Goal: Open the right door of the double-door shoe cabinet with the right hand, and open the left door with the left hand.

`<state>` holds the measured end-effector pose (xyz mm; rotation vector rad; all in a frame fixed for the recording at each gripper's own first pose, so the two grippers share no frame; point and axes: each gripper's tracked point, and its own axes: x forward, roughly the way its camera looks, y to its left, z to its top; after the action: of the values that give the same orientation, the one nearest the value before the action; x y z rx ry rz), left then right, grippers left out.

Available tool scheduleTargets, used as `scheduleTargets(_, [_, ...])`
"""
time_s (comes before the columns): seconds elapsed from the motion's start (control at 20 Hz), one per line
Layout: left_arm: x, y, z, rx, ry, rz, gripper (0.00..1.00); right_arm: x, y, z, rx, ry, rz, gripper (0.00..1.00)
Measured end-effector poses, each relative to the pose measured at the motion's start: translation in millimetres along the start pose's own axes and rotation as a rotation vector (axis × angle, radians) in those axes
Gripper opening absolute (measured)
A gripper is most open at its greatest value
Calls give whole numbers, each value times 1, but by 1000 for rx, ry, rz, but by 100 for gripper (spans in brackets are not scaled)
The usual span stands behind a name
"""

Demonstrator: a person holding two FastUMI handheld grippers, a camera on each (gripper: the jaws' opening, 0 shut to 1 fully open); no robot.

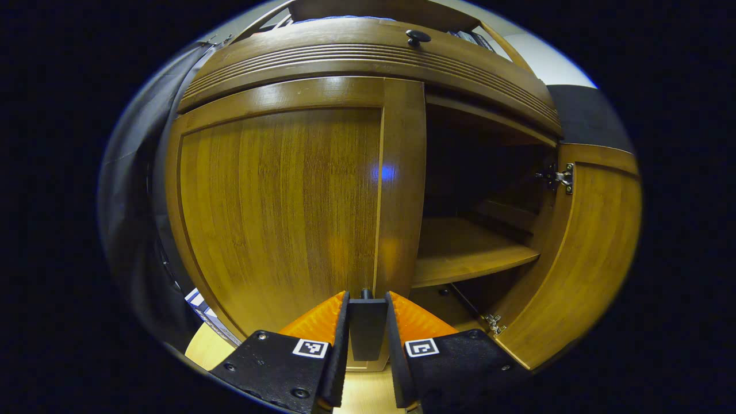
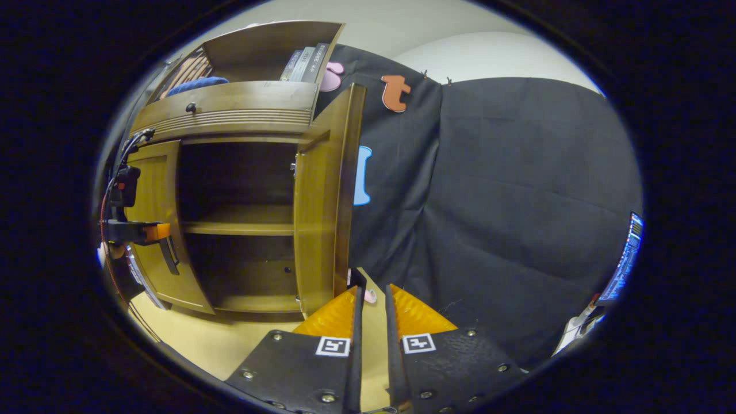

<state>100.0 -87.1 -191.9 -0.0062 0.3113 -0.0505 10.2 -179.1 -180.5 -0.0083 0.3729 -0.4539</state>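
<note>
The wooden shoe cabinet [image 1: 368,57] fills the left gripper view. Its left door [image 1: 276,207] faces me. My left gripper [image 1: 367,302] is shut on that door's dark handle [image 1: 367,330], low on the door's inner edge. The right door [image 1: 592,247] is swung wide open, baring a shelf [image 1: 466,253]. In the right gripper view the open right door [image 2: 319,218] stands edge-on just left of my right gripper [image 2: 372,299]. Its fingers stand a narrow gap apart with nothing between them. A small dark handle [image 2: 356,279] sits by the left fingertip. The left gripper [image 2: 144,231] rests on the left door [image 2: 155,190].
A drawer with a round knob [image 1: 418,37] tops the cabinet, and books [image 2: 305,63] stand in the open shelf above it. Black cloth [image 2: 517,201] hangs right of the cabinet. The pale wooden floor [image 2: 230,339] runs in front. A screen [image 2: 627,259] glows at the far right.
</note>
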Motion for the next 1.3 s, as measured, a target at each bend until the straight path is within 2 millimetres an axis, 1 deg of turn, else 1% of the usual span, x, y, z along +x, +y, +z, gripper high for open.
scheduleTargets(0.1, [-7,0,0,-4,2,-10,35,-4,2,0,1,0,4,19])
scheduleTargets(0.15, [-11,1,-2,-7,4,-15,32,-7,4,-1,1,-1,7,19])
scheduleTargets(0.25, [-19,1,-3,-8,3,-24,36,-11,9,0,0,-2,17,19])
scheduleTargets(0.3, [-24,3,-3,-8,5,-29,36,-13,12,0,0,-3,23,19])
scheduleTargets(0.35, [-29,3,-5,-10,5,-33,34,-16,15,0,0,-3,30,19])
scheduleTargets(0.4, [-33,3,-5,-12,7,-38,36,-18,19,0,-1,-3,38,19])
scheduleTargets(0.5, [-40,4,-5,-19,9,-46,36,-20,29,0,-3,-4,56,19])
scheduleTargets(0.55, [-47,6,-8,-20,8,-50,34,-22,35,1,-4,-4,67,19])
scheduleTargets(0.7, [-63,11,-10,-23,8,-55,34,-26,51,2,-8,-5,100,19])
scheduleTargets(0.8, [-72,14,-12,-30,10,-56,34,-28,58,3,-11,-6,125,19])
scheduleTargets(0.9, [-83,18,-14,-39,12,-57,34,-28,75,2,-16,-6,152,19])
scheduleTargets(0.95, [-88,20,-15,-43,12,-55,34,-27,80,1,-19,-5,166,19])
scheduleTargets(1.0, [-92,23,-16,-45,14,-52,36,-27,86,2,-23,-6,181,19])
scheduleTargets(1.05, [-97,25,-17,-48,15,-49,34,-26,93,2,-26,-8,197,19])
scheduleTargets(1.15, [-107,30,-18,-57,16,-40,34,-24,107,4,-29,-10,232,19])
scheduleTargets(1.2, [-112,33,-19,-61,17,-36,36,-23,115,4,-30,-11,250,19])
scheduleTargets(1.25, [-116,36,-20,-66,20,-32,36,-21,123,4,-31,-12,271,19])
scheduleTargets(1.3, [-121,39,-20,-72,22,-27,34,-20,131,5,-33,-12,292,19])
